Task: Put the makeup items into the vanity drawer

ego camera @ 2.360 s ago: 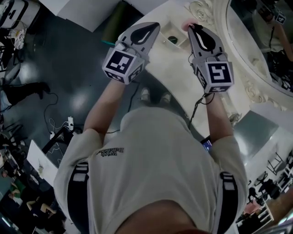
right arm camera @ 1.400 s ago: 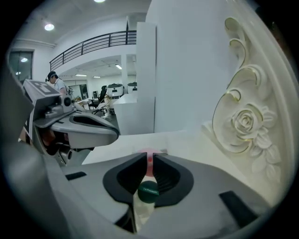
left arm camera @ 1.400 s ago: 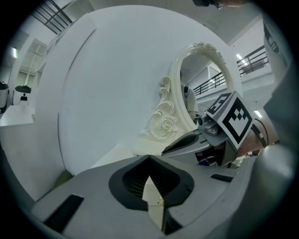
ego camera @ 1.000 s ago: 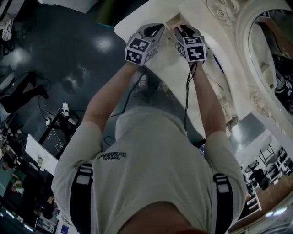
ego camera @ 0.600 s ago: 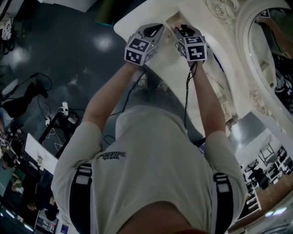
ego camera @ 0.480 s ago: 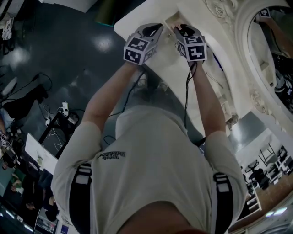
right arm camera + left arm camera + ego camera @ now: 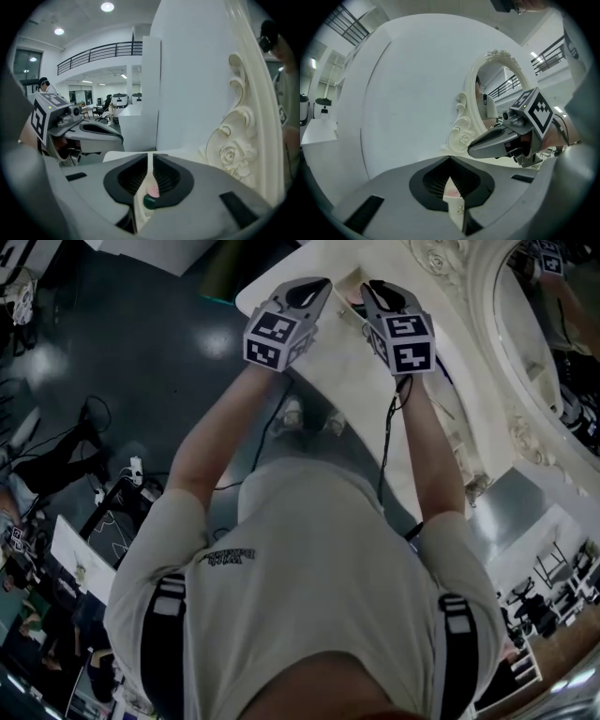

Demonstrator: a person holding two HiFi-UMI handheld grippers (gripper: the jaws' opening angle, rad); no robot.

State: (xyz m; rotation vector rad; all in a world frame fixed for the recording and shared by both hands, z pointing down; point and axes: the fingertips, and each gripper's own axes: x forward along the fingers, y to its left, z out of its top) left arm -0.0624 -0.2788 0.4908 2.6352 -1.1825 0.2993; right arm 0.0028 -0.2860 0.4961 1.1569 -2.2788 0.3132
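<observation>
Right gripper [image 7: 150,160]: jaws stand a thin slit apart, having just been closing, and nothing is pinched between them. Left gripper [image 7: 449,165]: jaws drawn together at the tips, likewise empty. Through the right slit a pink makeup item [image 7: 153,191] and a dark green cap [image 7: 149,202] show below the pads, clear of them. A pink patch shows the same way under the left jaws. In the head view both grippers hang side by side over the open vanity drawer [image 7: 345,279], at the far end of the white vanity top [image 7: 323,362], next to the carved mirror frame [image 7: 441,268]. Assessment: the pink and green-capped items appear to lie in the drawer, so that placement looks complete. No loose makeup is visible on the exposed top, though the grippers and arms cover part of it. The drawer is not yet shut.
</observation>
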